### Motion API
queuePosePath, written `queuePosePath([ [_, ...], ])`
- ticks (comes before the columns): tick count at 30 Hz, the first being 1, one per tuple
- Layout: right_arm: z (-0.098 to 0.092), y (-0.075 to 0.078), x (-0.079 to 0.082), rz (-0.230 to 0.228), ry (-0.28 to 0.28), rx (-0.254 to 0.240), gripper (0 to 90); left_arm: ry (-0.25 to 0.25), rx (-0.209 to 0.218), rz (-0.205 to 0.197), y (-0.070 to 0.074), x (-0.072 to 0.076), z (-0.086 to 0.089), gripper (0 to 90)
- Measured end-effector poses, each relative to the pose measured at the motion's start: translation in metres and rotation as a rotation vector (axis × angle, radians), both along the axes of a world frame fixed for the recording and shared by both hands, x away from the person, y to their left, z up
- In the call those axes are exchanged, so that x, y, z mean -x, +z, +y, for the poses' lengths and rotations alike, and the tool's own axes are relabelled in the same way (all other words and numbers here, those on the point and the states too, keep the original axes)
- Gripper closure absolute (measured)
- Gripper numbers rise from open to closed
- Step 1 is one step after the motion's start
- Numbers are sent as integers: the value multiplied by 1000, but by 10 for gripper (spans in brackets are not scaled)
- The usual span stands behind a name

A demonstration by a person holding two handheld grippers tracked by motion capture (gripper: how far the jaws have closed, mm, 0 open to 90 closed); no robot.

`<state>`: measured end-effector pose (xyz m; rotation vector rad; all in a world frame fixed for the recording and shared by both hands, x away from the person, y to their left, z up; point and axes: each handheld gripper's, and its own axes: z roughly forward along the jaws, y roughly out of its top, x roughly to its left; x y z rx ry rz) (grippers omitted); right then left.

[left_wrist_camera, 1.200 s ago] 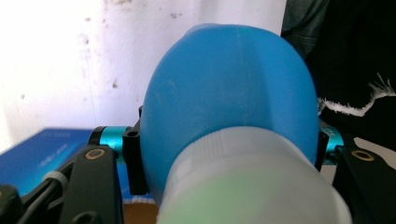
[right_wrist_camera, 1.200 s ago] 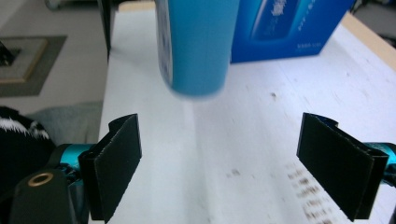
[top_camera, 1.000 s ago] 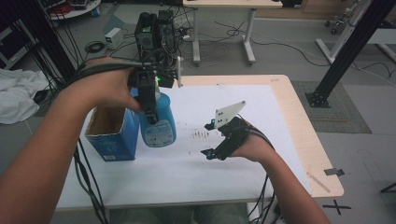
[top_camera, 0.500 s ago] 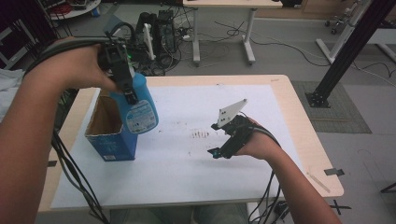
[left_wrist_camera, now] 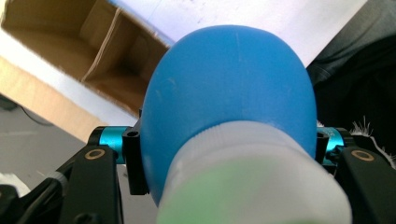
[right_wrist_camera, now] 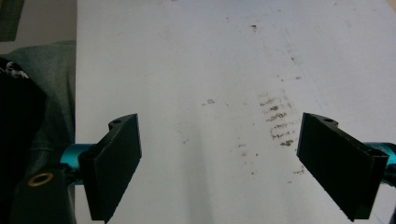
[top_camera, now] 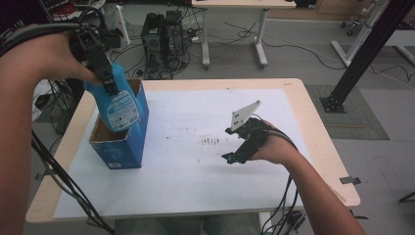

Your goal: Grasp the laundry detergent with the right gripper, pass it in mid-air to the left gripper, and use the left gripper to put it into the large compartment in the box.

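Note:
My left gripper (top_camera: 104, 77) is shut on the neck of a blue bottle (top_camera: 120, 105) with a white label. The bottle hangs tilted, its base dipping into the open top of a blue cardboard box (top_camera: 120, 152) at the table's left side. In the left gripper view the blue bottle (left_wrist_camera: 229, 88) bulges between the jaws, with its white collar close to the camera and the box's brown inside (left_wrist_camera: 93, 51) beyond. My right gripper (top_camera: 236, 151) rests on the white sheet right of centre. Its jaws stand wide open with nothing between them (right_wrist_camera: 219, 135).
A white sheet (top_camera: 186, 186) covers the wooden table (top_camera: 313, 122) and carries dark smudges (top_camera: 210, 141) just left of the right gripper. Cables trail off the table's left and front edges. Computer towers (top_camera: 164, 34) and another table stand on the floor behind.
My left gripper has carried the blue bottle up and to the left, from beside the box to above it, and its base now sits in the box's opening. The right gripper stayed put.

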<state>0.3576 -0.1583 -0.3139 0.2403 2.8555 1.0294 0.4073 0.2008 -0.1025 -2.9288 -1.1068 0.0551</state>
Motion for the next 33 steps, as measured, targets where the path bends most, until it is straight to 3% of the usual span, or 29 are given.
queuePosePath([
  [9,0,-1,-1,2,-4,9,131,64,-14,2,-4,-8,19,381],
  [11,1,-1,-1,-1,-9,5,130,116,-13,1,-6,-11,25,381],
  [15,2,-2,-2,0,-5,7,131,140,-23,1,-10,-14,29,381],
  [22,4,-2,-1,0,-11,14,130,184,-50,17,-25,-22,34,381],
  [23,4,-2,-1,0,-10,14,131,179,-70,24,-29,-25,35,381],
  [28,4,-3,-1,-3,-5,10,131,226,-60,23,-46,-29,38,381],
  [33,2,-5,0,5,-16,16,131,231,-60,32,-64,-33,40,380],
])
